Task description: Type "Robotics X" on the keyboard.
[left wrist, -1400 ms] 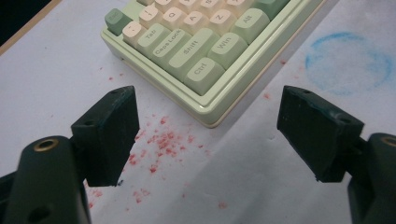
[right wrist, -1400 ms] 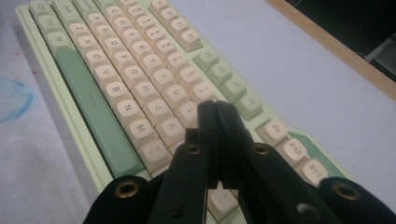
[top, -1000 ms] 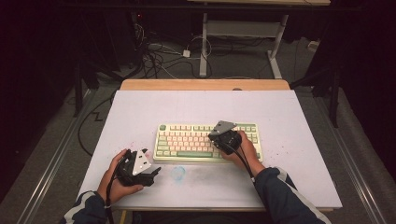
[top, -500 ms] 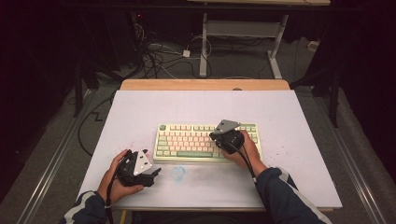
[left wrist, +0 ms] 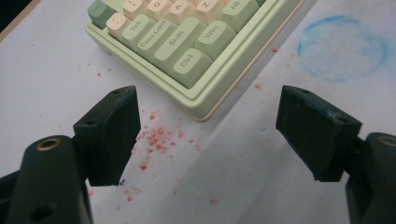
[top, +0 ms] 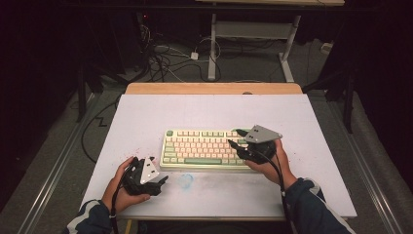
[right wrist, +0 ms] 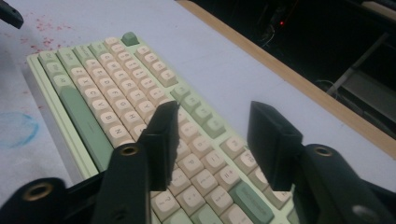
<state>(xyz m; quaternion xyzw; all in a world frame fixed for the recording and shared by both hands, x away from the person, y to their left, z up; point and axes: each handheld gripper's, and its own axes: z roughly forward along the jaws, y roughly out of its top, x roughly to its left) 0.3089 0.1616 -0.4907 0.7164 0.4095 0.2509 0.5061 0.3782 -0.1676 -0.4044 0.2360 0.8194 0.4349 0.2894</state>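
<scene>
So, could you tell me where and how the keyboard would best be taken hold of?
Probably by the short ends of the keyboard, one gripper from each side, jaws spanning the case's thin height. It lies flat, wide and low. The left gripper already faces its Ctrl corner, open; the right gripper, jaws just opened with nothing between them, hovers over the other end.

High view is looking forward and down over the whole tabletop (top: 214, 112). Both tool views are riding low and close, all three sharing the keyboard (top: 202, 148).
</scene>
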